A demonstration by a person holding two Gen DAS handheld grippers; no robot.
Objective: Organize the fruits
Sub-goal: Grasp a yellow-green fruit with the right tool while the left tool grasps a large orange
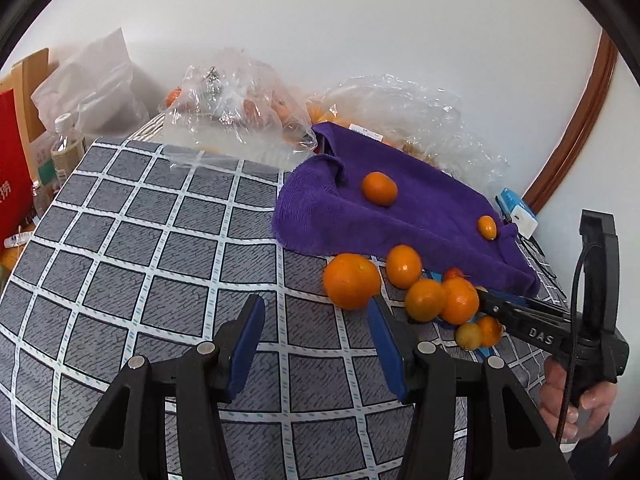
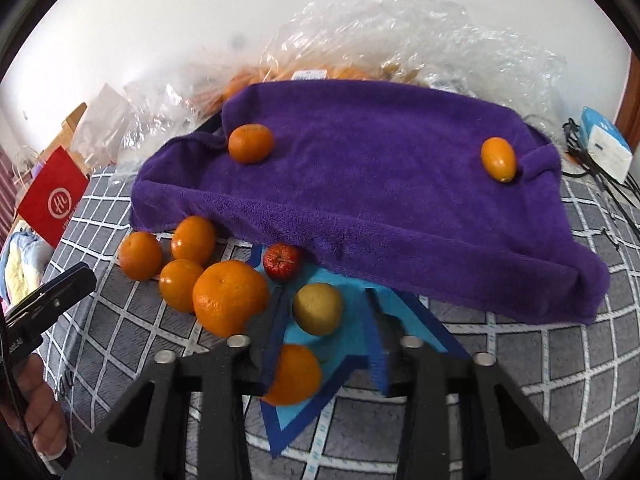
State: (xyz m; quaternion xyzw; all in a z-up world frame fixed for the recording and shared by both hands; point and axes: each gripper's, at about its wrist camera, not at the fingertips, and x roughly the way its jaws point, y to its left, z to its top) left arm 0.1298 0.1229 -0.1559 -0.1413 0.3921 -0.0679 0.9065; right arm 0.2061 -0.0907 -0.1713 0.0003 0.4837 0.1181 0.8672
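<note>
A purple towel (image 1: 400, 216) (image 2: 380, 200) lies draped over something raised, with a mandarin (image 2: 251, 143) and a kumquat (image 2: 498, 159) on top. In front of it several oranges (image 2: 230, 296), a small red fruit (image 2: 282, 262) and a yellow-green fruit (image 2: 318, 308) cluster around a blue mat (image 2: 294, 420). My right gripper (image 2: 325, 298) (image 1: 482, 298) points down over the mat with its jaws drawn close. A small orange (image 2: 298, 376) lies beneath, against its left pad, and no fruit is pinched. My left gripper (image 1: 316, 302) stands open and holds nothing, just short of a large orange (image 1: 352, 280).
Clear plastic bags (image 1: 236, 108) (image 2: 420, 32) holding more fruit lie along the wall behind the towel. A red bag (image 2: 52, 200) and a bottle (image 1: 66, 140) stand at the left. A tissue pack (image 2: 606, 148) and cables (image 2: 600, 184) lie at the right. A chequered cloth (image 1: 140, 260) covers the table.
</note>
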